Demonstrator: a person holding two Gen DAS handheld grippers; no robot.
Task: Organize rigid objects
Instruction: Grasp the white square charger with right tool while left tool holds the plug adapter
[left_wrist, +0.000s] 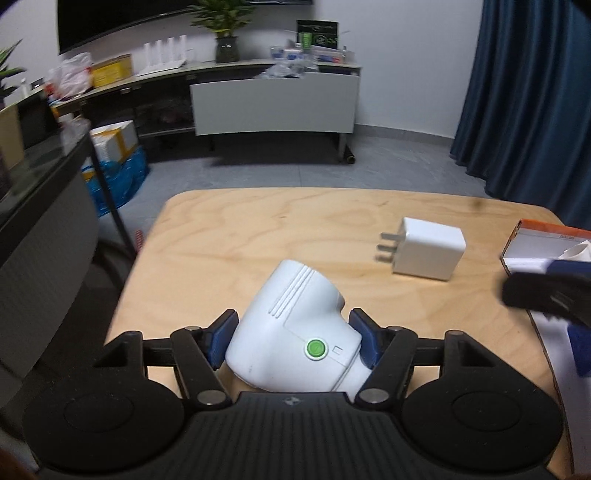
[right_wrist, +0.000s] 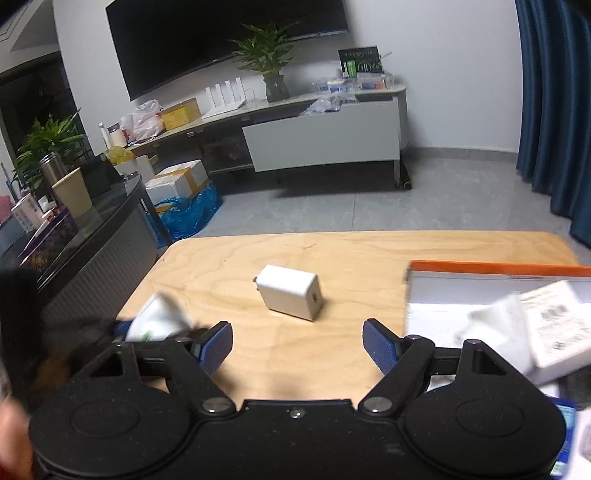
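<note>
While the white device with a green button (left_wrist: 295, 332) lies on the wooden table (left_wrist: 229, 236) between the blue pads (left_wrist: 221, 338) of the left gripper (left_wrist: 291, 341), the pads are seen right against its two sides, apparently gripping it, though firm pressure cannot be confirmed. From that device, a white wall charger (left_wrist: 428, 249) is found at about two o'clock, well apart, its prongs turned to the left. Further toward three o'clock, an orange-edged open box (left_wrist: 546, 242) is seen at the table's right edge, with blurred white contents inside. The right gripper (right_wrist: 297, 349) is held with its jaws spread wide and nothing between them; only bare table lies in the gap. In its view the charger (right_wrist: 291, 295) sits at twelve o'clock ahead of the fingers, unobstructed, the box (right_wrist: 498, 275) at two o'clock, and the blurred white device (right_wrist: 159, 319) at nine o'clock. Beyond the table, a low TV cabinet (right_wrist: 321, 140), a potted plant (right_wrist: 271, 66) and a dark blue curtain (left_wrist: 524, 92) are seen.
</note>
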